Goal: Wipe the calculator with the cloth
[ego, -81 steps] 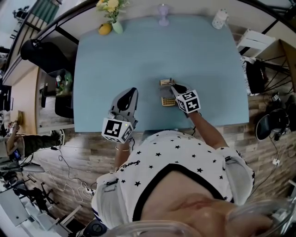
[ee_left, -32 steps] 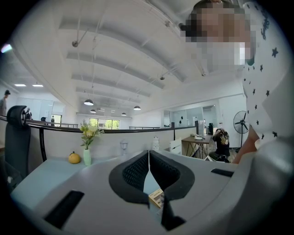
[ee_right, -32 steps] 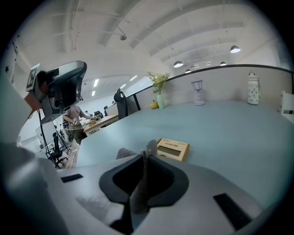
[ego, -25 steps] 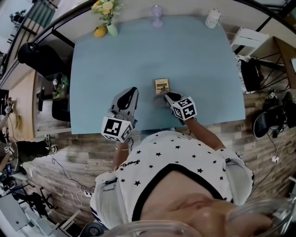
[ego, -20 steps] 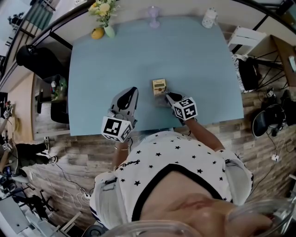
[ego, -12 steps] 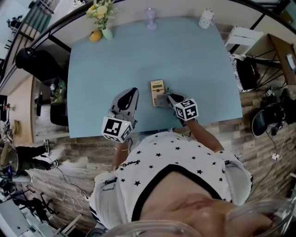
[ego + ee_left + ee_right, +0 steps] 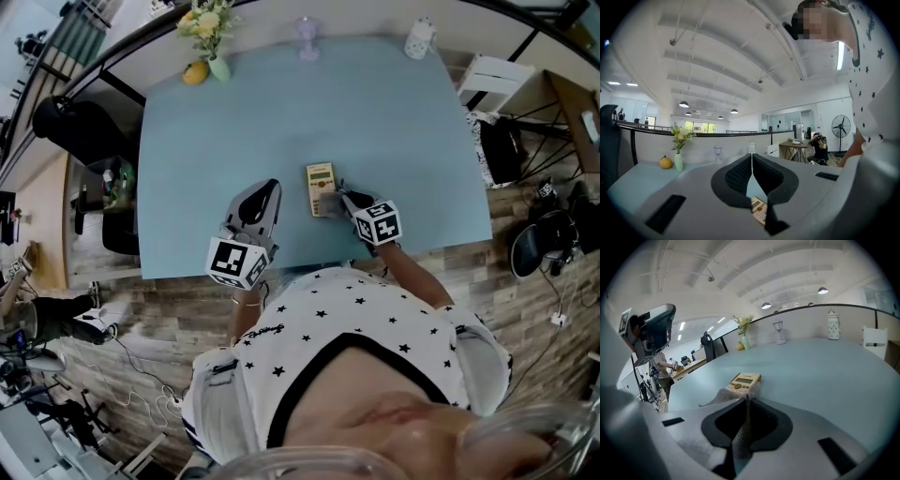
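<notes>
Since a few seconds ago the right gripper [image 7: 341, 197] has drawn back toward the table's near edge, so more of the calculator's face shows now. From where I stand, the pale blue table [image 7: 394, 122] takes up most of the room, and the person in a star-print shirt [image 7: 375, 328] leans in at its near side. That right gripper has its jaws pinched tight on a grey cloth [image 7: 329, 204]; in the right gripper view the fabric [image 7: 723, 396] runs up between the jaws and spreads out ahead of them. The cloth lies over the near right corner of the cream calculator [image 7: 320, 180], which lies flat just beyond the jaw tips, its screen end pointing away from the person. The left gripper [image 7: 268, 186] is held to the left of the calculator, apart from it, jaws pressed together with nothing between them; its own view catches a corner of the calculator [image 7: 759, 210] through the gap low down. Along the far edge stand a vase of flowers [image 7: 215, 64], a yellow fruit [image 7: 195, 72] beside it, a stemmed glass [image 7: 307, 28] and a white jar [image 7: 419, 39].
</notes>
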`<state>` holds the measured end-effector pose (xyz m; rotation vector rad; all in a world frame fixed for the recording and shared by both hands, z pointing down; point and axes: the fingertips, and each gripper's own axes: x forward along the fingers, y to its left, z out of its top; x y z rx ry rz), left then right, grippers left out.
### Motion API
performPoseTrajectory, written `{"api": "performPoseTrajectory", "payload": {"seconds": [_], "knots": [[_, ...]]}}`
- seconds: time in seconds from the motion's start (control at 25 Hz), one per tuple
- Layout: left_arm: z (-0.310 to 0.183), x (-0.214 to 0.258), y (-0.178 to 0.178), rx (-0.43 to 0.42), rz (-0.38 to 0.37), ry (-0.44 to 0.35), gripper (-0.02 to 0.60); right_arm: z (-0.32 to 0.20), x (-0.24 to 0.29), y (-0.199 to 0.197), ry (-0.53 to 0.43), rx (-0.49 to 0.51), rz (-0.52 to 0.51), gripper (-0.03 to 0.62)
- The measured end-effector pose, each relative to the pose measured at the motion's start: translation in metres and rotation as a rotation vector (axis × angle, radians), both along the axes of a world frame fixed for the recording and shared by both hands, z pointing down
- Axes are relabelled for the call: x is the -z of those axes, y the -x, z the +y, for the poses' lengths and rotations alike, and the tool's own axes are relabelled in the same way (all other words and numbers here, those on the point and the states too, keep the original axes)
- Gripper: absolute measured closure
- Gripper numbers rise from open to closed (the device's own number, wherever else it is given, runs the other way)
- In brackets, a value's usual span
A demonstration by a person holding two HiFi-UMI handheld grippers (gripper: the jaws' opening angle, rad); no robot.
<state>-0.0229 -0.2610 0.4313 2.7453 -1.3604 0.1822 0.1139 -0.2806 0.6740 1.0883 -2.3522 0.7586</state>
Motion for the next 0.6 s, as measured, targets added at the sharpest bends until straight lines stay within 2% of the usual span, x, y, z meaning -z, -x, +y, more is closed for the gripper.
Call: {"api": "performPoseTrajectory", "payload": {"seconds": [0.32,0.6], "knots": [[-0.004,0.002,0.003,0.005,0.003,-0.004,0.551,-0.008,0.007,-0.006,-0.011,-0.032,-0.013,0.56],[-0.004,0.003,0.011,0.015,-0.005,-0.004,0.551,-0.038,0.056,-0.02,-0.096,-0.131,-0.126,0.56]]}}
